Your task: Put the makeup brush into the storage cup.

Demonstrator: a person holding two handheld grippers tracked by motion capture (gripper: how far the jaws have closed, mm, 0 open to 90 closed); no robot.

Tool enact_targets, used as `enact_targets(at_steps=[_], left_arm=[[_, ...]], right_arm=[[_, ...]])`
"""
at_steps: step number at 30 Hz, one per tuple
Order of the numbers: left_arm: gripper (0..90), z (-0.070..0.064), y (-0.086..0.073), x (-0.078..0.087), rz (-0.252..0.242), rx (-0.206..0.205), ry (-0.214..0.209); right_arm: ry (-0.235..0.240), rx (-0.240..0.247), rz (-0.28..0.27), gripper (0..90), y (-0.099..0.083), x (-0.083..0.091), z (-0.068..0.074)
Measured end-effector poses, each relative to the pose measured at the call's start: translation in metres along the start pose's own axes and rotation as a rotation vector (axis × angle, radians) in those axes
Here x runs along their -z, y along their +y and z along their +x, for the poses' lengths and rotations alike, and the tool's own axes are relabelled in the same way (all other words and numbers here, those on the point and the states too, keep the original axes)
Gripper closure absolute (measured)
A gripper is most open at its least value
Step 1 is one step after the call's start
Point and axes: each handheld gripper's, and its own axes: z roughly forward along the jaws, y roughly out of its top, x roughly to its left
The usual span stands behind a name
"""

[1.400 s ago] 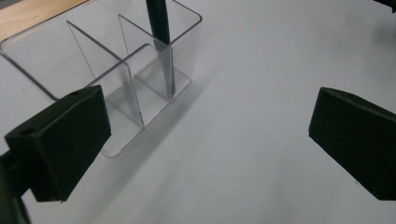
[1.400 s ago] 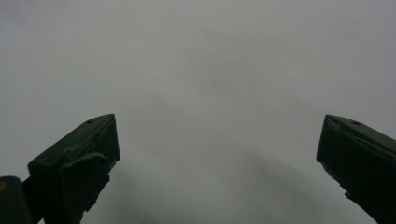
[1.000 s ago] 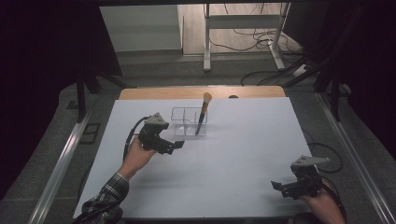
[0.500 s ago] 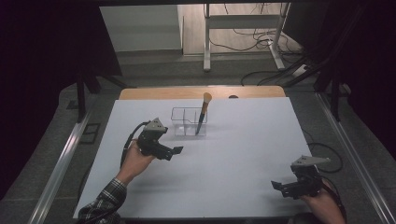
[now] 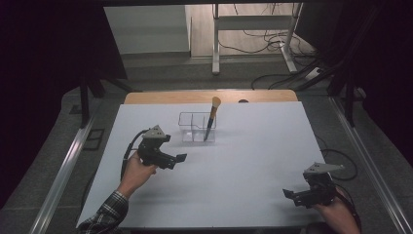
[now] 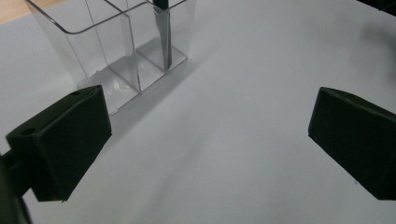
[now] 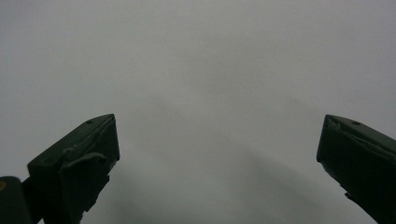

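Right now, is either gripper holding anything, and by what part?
Nothing held. Left gripper is open over bare table short of the clear organizer; right gripper is open too. The brush stands in the organizer, untouched.

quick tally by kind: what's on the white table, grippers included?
Clear plastic divided organiser box: 1
Makeup brush with tan bristles and dark handle, standing in the box: 1
Black hand-held grippers: 2, left gripper, right gripper
Total: 4

White table top (image 5: 253,161) lies bare across the middle, a wooden strip (image 5: 195,97) showing along its far edge. Beyond it, a metal desk frame (image 5: 253,36) stands on the floor, with cables (image 5: 292,73) trailing beside it.
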Motion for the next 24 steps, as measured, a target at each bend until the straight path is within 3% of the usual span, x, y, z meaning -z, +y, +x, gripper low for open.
enact_targets(at_steps=[11, 19, 24], left_arm=[[0.0, -0.007, -0.009, 0.006, 0.010, 0.005, 0.006], [0.0, -0.012, -0.016, 0.013, -0.013, -0.041, -0.018], [0.0, -0.015, -0.021, 0.016, 0.003, -0.052, -0.012]], right_arm=[[0.002, 0.001, 0.000, 0.0, 0.000, 0.000, 0.000], [0.002, 0.002, 0.002, 0.0, 0.000, 0.000, 0.000], [0.002, 0.003, 0.002, 0.0, 0.000, 0.000, 0.000]])
